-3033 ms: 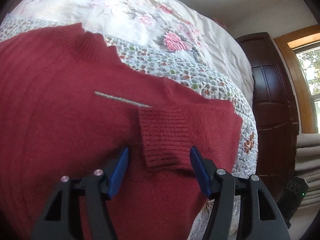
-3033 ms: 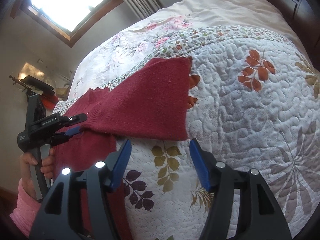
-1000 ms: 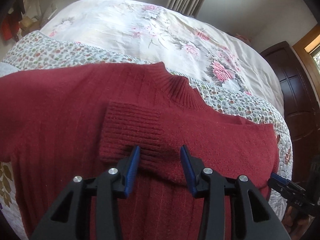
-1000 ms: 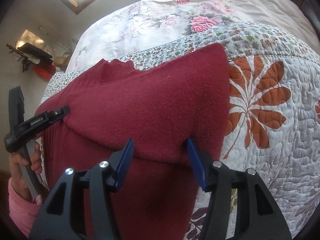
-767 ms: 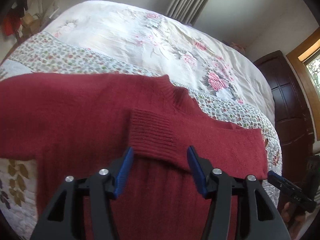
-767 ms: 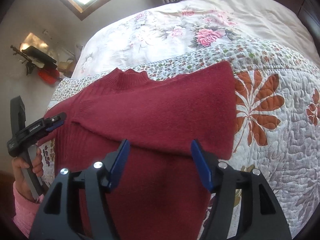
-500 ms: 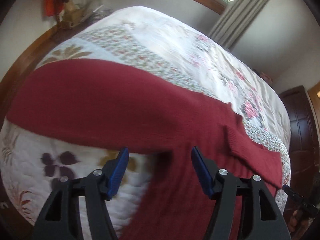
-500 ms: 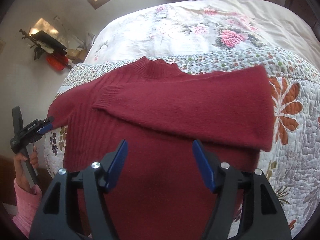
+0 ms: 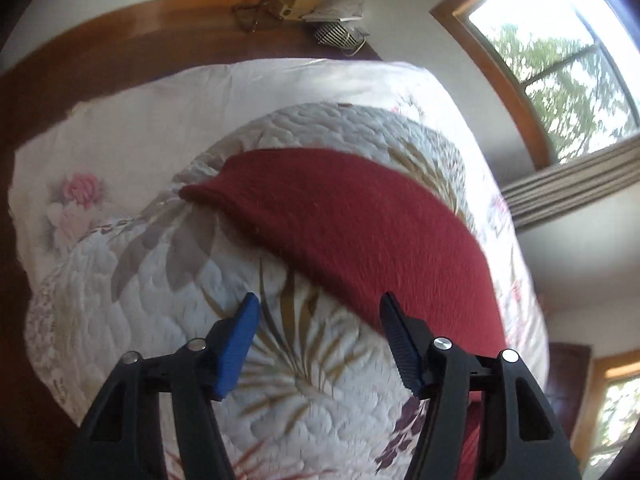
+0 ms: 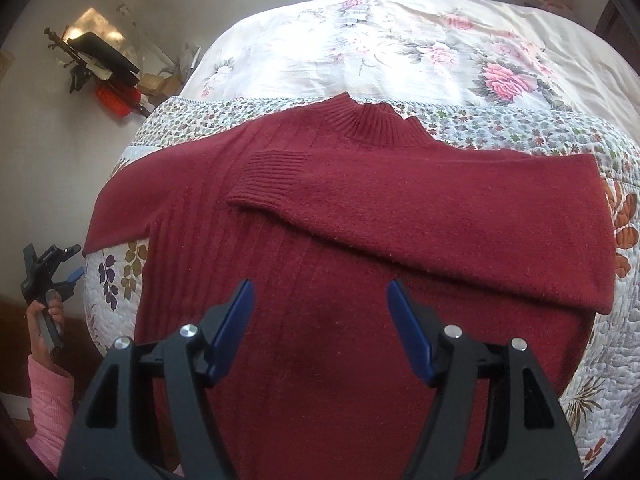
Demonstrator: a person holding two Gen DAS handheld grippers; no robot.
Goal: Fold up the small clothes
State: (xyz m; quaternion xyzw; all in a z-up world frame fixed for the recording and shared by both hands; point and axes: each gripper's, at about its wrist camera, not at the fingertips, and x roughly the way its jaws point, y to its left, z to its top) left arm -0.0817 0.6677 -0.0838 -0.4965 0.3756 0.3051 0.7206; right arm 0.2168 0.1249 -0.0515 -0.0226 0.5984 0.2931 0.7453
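Sweater (image 10: 360, 264) lies flat beneath right gripper's (image 10: 318, 300) fingers (image 10: 408, 326).

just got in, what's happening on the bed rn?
A person with a two-finger gripper in each hand is folding a dark red knit sweater laid flat on a floral quilted bedspread. One sleeve is folded across the chest, its ribbed cuff lying near the collar; the other sleeve lies stretched out sideways. The right gripper hovers open over the sweater body. The left gripper is open beside the stretched-out sleeve, holding nothing.
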